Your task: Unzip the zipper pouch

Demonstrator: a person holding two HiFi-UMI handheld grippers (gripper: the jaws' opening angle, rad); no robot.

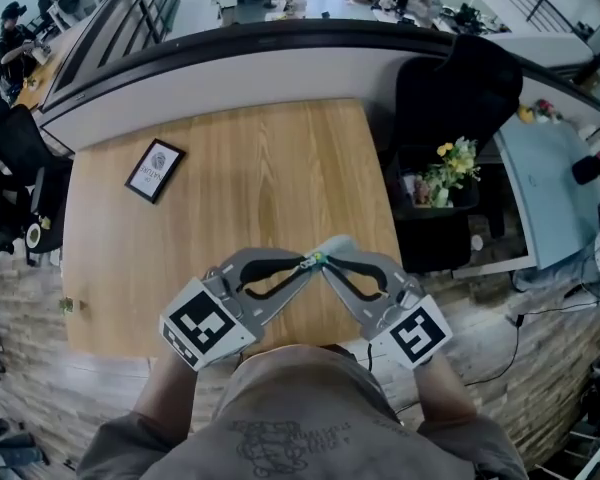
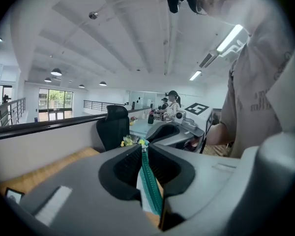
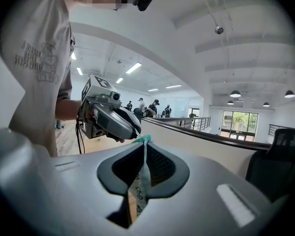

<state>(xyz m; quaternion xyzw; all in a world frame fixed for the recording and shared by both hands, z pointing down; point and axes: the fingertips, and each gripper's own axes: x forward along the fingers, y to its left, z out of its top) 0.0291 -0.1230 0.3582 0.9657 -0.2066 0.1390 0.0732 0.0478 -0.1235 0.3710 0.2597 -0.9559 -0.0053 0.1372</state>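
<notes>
Nearest: grey shirt (image 1: 300,408), then left tongs (image 1: 302,266) and right tongs (image 1: 326,265) tip to tip over worktop (image 1: 230,198) front edge. Both pinching zipper pouch (image 1: 316,259), held in air between tips. Lengthwise along left tongs: teal zipper (image 2: 150,181); likely pull along that line.

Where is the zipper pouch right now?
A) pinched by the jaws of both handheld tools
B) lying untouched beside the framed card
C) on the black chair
A: the left gripper has its jaws closed on the zipper pouch along its green zipper, and the right gripper pinches its other end.
</notes>
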